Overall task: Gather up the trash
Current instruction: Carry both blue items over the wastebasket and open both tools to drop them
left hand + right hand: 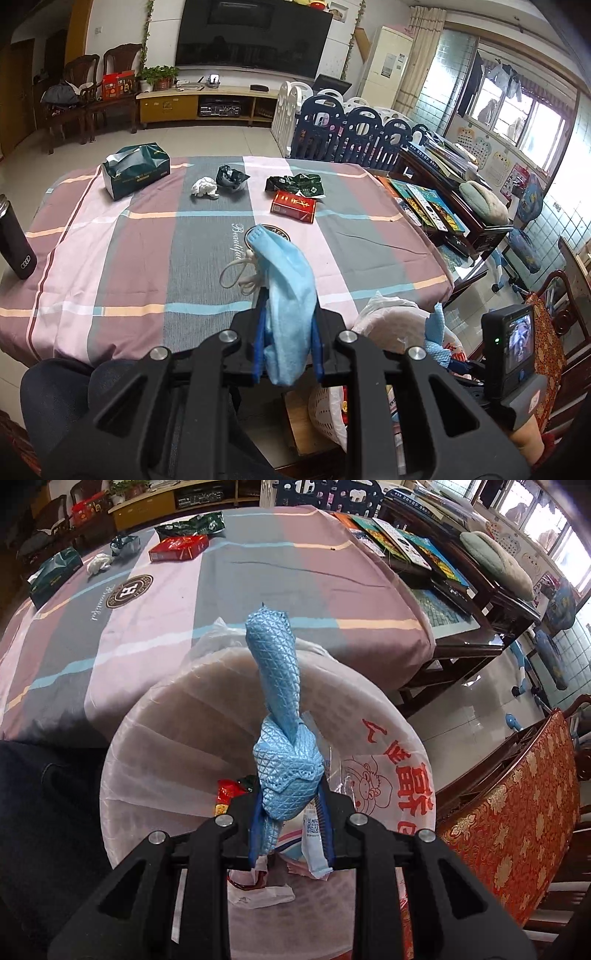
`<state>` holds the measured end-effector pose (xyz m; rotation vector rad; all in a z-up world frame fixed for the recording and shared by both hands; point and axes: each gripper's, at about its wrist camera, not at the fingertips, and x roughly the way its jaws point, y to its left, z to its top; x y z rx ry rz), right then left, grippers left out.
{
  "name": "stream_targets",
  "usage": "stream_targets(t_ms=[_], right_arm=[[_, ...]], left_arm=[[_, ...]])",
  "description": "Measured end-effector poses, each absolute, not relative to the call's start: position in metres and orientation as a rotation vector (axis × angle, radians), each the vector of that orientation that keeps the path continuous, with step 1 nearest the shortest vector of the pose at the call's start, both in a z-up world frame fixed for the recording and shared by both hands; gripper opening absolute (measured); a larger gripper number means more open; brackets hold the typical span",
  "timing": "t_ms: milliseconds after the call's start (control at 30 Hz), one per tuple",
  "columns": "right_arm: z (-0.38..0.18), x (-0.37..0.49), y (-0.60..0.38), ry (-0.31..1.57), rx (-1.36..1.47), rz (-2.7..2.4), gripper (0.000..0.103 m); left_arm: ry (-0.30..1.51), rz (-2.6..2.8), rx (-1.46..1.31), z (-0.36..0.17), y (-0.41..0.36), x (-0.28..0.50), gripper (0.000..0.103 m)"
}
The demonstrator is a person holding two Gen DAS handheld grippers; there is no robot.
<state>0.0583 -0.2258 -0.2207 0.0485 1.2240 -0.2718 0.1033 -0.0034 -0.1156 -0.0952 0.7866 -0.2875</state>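
My left gripper [287,325] is shut on a blue face mask [286,280], held above the table's near edge; its white ear loops [238,275] dangle to the left. My right gripper [290,812] is shut on the knotted blue handle [280,716] of a white plastic trash bag [207,716] with red print, held open beside the table; wrappers lie inside. The bag also shows in the left wrist view [391,317]. On the table lie a white crumpled tissue [204,187], a dark crumpled wrapper [231,177], a green packet [297,185] and a red box [293,206].
A green tissue box [136,170] sits at the table's far left and a black bottle [14,240] at its left edge. The striped tablecloth [129,240] covers the table. A side table with books [432,206] and a red cushioned chair [506,812] stand to the right.
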Motion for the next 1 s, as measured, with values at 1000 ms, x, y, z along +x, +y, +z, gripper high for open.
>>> stream_targets(t_ms=[1000], right_arm=[[-0.142, 0.03, -0.307, 0.865, 0.406, -0.484, 0.066]], left_arm=[[1.06, -0.799, -0.021, -0.189, -0.099, 0.121, 0.021]])
